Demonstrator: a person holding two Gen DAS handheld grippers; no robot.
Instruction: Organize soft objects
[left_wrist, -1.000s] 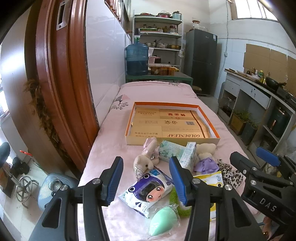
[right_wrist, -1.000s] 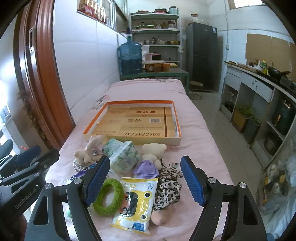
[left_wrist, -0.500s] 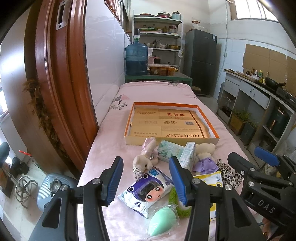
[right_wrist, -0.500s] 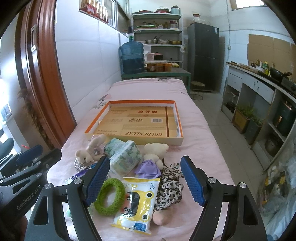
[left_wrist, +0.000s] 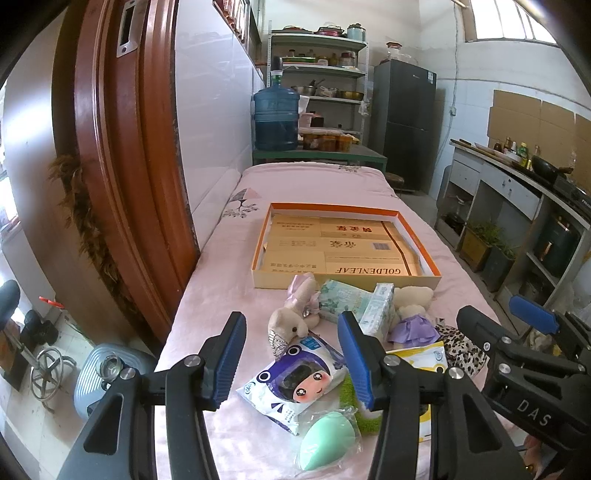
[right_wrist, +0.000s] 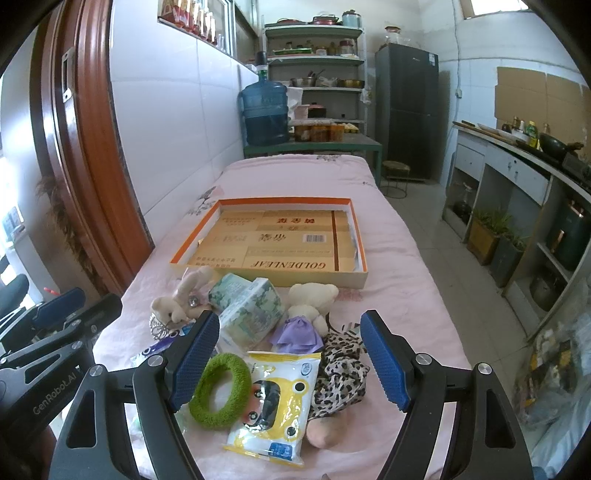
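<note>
Soft things lie in a heap at the near end of the pink-covered table (left_wrist: 314, 184). In the left wrist view: a plush rabbit (left_wrist: 293, 319), a blue wipes pack (left_wrist: 295, 380), a mint sponge in a bag (left_wrist: 327, 445), a tissue pack (left_wrist: 345, 301). In the right wrist view: a green ring (right_wrist: 219, 391), a yellow wipes pack (right_wrist: 275, 402), a bear in a purple dress (right_wrist: 308, 314), a leopard cloth (right_wrist: 341, 369). An empty orange-rimmed box (right_wrist: 273, 240) lies beyond them. My left gripper (left_wrist: 291, 356) and right gripper (right_wrist: 290, 363) are open and empty above the heap.
A wooden door frame (left_wrist: 122, 166) stands left of the table. A blue water jug (left_wrist: 276, 118) and shelves are behind it, a dark fridge (left_wrist: 404, 125) further back. A counter with cookware (left_wrist: 524, 177) runs along the right. A fan (left_wrist: 110, 369) is on the floor.
Both grippers have drifted slightly; the view has shifted a little. Nothing on the table has moved.
</note>
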